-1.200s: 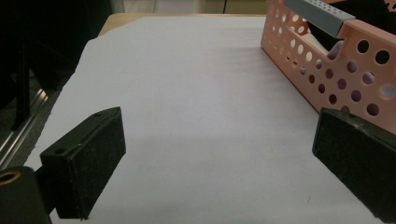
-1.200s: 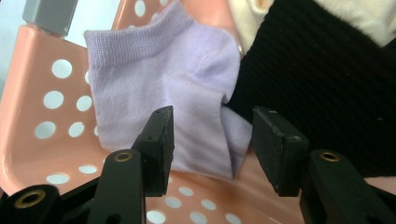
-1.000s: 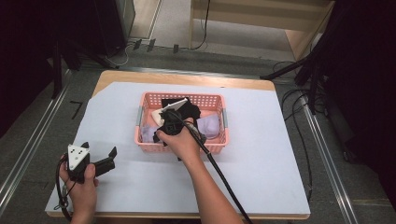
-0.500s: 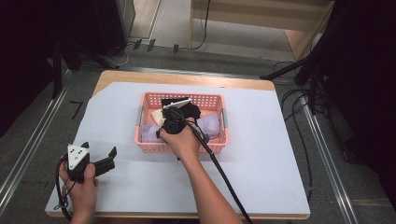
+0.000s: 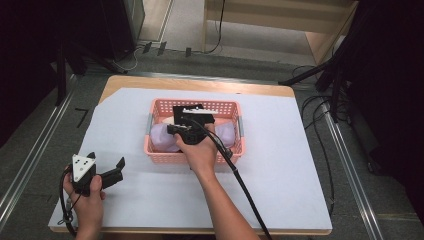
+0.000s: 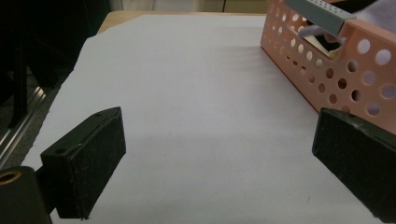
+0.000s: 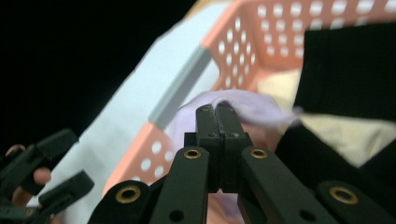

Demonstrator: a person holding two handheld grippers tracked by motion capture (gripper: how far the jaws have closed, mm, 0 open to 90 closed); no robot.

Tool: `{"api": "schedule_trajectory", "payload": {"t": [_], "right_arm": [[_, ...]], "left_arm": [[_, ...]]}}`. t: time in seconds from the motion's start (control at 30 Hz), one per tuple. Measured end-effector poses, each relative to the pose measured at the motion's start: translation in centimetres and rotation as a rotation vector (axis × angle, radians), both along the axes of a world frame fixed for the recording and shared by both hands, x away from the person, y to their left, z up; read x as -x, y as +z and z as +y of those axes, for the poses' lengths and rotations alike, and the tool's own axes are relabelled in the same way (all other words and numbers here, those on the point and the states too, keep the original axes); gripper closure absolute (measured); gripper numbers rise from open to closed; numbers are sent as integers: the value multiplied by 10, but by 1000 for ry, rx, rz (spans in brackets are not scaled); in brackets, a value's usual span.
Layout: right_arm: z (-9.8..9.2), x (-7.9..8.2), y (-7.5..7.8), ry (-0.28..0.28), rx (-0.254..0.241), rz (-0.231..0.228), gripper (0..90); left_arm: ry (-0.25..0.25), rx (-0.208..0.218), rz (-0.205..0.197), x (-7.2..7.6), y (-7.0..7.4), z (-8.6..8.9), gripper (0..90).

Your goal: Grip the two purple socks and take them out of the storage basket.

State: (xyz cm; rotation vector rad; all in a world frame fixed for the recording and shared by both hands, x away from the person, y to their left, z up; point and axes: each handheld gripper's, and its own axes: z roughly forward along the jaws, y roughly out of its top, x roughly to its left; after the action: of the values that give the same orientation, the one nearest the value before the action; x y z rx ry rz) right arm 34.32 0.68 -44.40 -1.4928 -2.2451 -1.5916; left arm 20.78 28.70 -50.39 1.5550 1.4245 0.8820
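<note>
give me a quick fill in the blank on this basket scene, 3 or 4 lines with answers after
1. The basket on the table is ____ in colour.
2. The right tongs are shut on a ____ cloth inside the basket.
3. The left tongs have their jaws ____, over the white sheet.
4. In the high view, the left tongs sit to the ____ of the basket.

Answers: pink; purple; open; left
</note>
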Motion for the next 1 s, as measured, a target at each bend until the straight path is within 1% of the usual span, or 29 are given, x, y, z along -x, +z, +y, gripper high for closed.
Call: {"api": "schedule_trajectory", "payload": {"t": [0.03,0.1,0.13,0.17,0.2,0.23,0.27,0.3,0.33,0.37,0.4,0.57,0.6,0.63,0.7,0.73,0.77,0.8,0.9,0.93,1.0], "right_arm": [[-1,2,1,-22,-17,-52,900],[-2,4,2,-45,-19,-97,900],[-2,4,2,-45,-19,-97,900],[-3,6,3,-66,-14,-171,900],[-3,6,3,-66,-14,-171,900],[-3,7,4,-72,-15,-199,900],[-4,10,6,-96,-13,-265,900],[-4,10,6,-96,-13,-265,900],[-5,10,7,-102,-14,-283,900],[-7,12,10,-121,-12,-321,900],[-8,12,11,-128,-4,-340,900],[-13,16,15,-164,10,-412,900],[-15,16,16,-167,10,-433,900],[-16,17,17,-174,5,-437,900],[-19,17,18,-185,10,-462,900],[-19,17,18,-185,10,-462,900],[-23,19,21,-199,7,-485,900],[-23,19,21,-199,7,-485,900],[-29,20,25,-218,13,-537,900],[-29,20,25,-218,13,-537,900],[-32,20,26,-227,16,-555,900]], "left_arm": [[0,0,0,0,0,0,35],[1,1,0,0,0,0,35],[1,1,0,0,0,0,35],[1,1,-1,0,0,0,35],[1,1,0,0,0,0,35],[1,1,0,0,0,0,35],[1,1,0,0,0,0,35],[1,1,0,0,0,0,35],[1,1,0,0,0,0,35],[2,1,-1,0,0,0,35],[2,1,-1,0,0,0,35],[3,0,-2,0,0,0,35],[2,0,-1,0,0,0,35],[2,0,-1,0,0,0,35],[2,0,-2,0,0,0,35],[3,0,-2,0,0,0,35],[2,0,-1,0,0,0,35],[2,0,-1,0,0,0,35],[3,-2,-1,0,0,0,35],[3,-2,-1,0,0,0,35],[3,-3,-2,0,0,0,35]]}}
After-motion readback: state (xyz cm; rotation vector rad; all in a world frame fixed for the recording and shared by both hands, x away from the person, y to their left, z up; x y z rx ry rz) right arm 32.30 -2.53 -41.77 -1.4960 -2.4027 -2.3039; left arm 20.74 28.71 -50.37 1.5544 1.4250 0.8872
